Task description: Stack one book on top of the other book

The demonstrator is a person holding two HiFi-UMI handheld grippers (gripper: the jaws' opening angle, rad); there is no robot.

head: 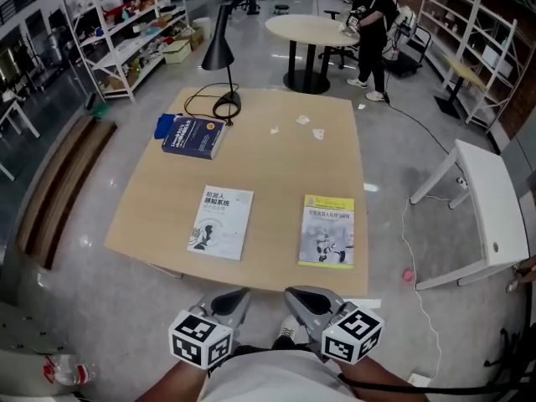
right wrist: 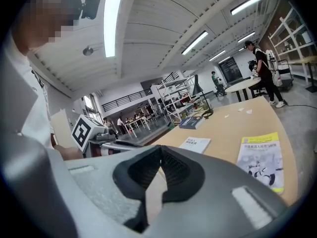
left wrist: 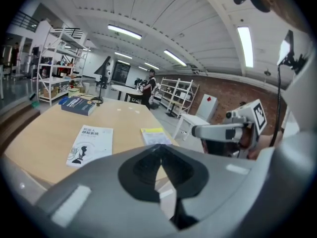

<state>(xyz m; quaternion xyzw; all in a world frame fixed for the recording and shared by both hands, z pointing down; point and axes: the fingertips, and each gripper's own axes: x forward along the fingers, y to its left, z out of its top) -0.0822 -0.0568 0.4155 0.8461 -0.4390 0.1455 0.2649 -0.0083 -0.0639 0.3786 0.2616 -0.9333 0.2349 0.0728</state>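
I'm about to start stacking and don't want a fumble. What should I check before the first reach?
1. Books lie flat and apart: ok, white book and yellow book lie side by side on the table.
2. Nothing on either book: ok.
3. Left gripper empty: ok, jaws together on nothing.
4. Right gripper empty: ok, the same.
5. Jaws open for a grasp: not ok, both shut.
6. A book edge can be lifted off the table: cannot tell.

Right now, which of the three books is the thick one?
The dark blue book at far left by the lamp; the white book and yellow book are thin.
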